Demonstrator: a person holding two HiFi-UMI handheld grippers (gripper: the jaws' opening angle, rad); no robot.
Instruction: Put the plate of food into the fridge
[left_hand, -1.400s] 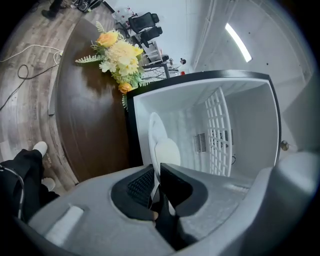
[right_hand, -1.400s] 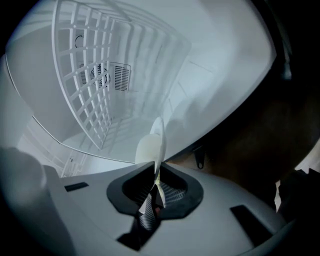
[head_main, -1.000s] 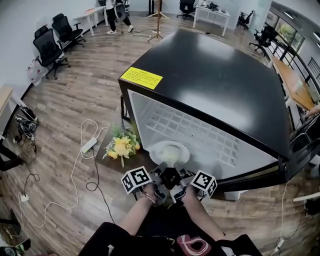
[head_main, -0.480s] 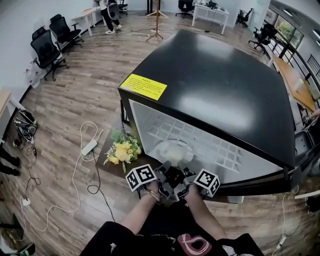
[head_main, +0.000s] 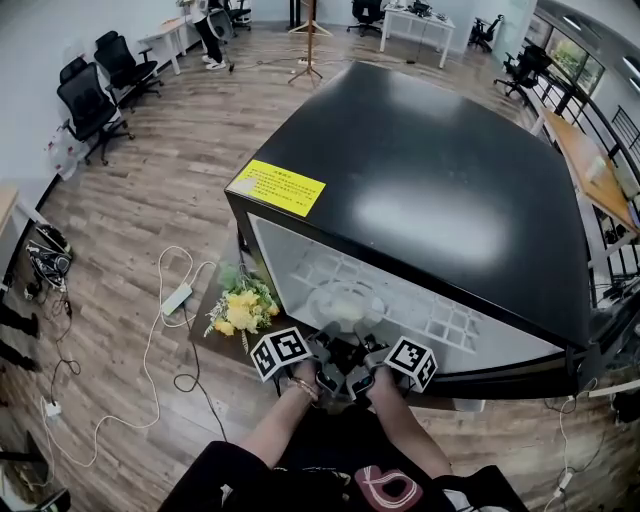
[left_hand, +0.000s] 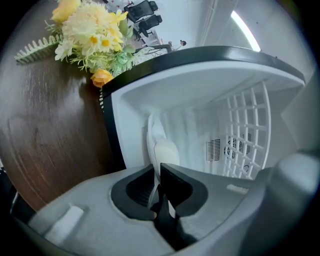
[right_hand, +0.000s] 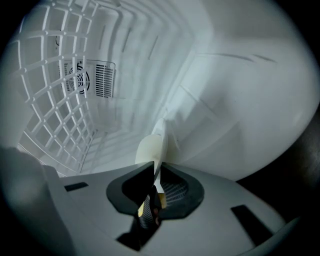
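Note:
A white plate (head_main: 345, 300) with pale food on it sits just inside the white opening of the black fridge (head_main: 430, 170). My left gripper (head_main: 326, 356) and right gripper (head_main: 364, 360) hold its near rim side by side. In the left gripper view the plate (left_hand: 158, 135) stands edge-on, the pale food (left_hand: 166, 152) beside it, and my left gripper (left_hand: 156, 176) is shut on the rim. From the right gripper view the same plate (right_hand: 161, 137) and its food (right_hand: 148, 150) reach into the fridge, with my right gripper (right_hand: 156, 176) shut on the rim.
A wire shelf (right_hand: 45, 100) and a fan vent (right_hand: 102, 79) line the fridge's inside. A bunch of yellow flowers (head_main: 240, 300) lies on a dark wooden board (head_main: 212, 338) left of the opening. A power strip and cables (head_main: 178, 297) lie on the floor; office chairs (head_main: 85, 100) stand far left.
Both grippers have carried the plate forward, from the fridge's front edge to inside its opening. Both grips look unchanged.

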